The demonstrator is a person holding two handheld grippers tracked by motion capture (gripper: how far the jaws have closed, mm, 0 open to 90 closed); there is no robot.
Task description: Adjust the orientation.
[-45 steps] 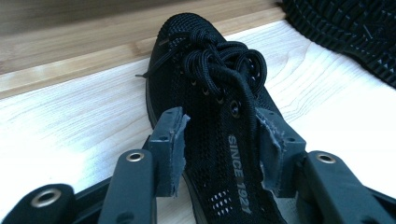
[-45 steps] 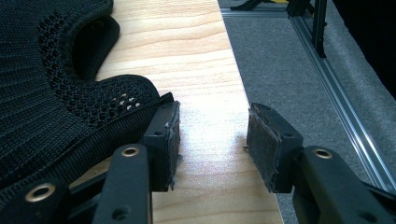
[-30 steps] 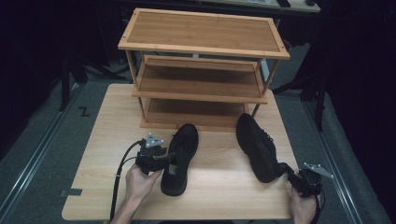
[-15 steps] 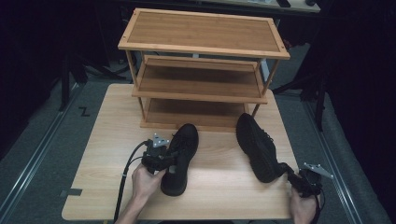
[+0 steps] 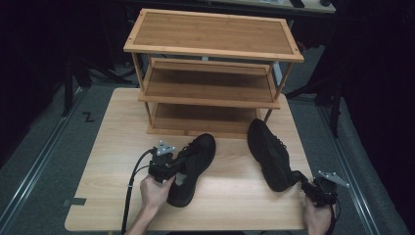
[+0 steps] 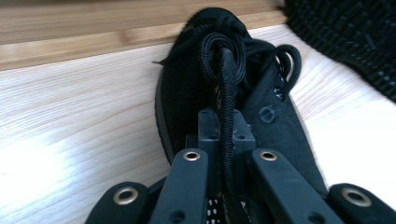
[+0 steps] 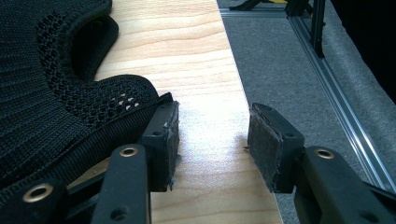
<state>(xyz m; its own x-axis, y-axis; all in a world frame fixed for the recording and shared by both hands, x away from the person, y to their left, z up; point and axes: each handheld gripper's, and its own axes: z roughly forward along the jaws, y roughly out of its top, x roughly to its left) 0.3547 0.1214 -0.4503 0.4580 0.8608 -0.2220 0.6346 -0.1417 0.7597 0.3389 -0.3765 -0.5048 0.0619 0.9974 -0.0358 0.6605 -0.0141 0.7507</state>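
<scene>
Two black lace-up shoes lie on the wooden table (image 5: pixel 117 147). My left gripper (image 5: pixel 180 163) reaches over the left shoe (image 5: pixel 198 154) from its left side. In the left gripper view that gripper (image 6: pixel 226 137) is shut on the shoe's (image 6: pixel 187 93) laces and tongue, with a lace running up between the jaws. The right shoe (image 5: pixel 268 152) lies on its side, toe toward the rack. My right gripper (image 5: pixel 307 185) sits at its heel, near the table's right front corner. It (image 7: pixel 212 140) stands open; its left pad (image 7: pixel 166 140) touches the shoe's mesh collar (image 7: pixel 56 102), and bare table lies between the jaws.
A three-tier wooden shoe rack (image 5: pixel 210 90) stands at the back of the table, its shelves bare. The right shoe's sole (image 6: pixel 350 37) shows beyond the left shoe. The table's right edge (image 7: pixel 243 116) drops to grey floor with a metal rail (image 7: pixel 345 116).
My left gripper has moved right, onto the left shoe's laces, and the shoe's toe has swung slightly right. The right gripper and right shoe have stayed put.
</scene>
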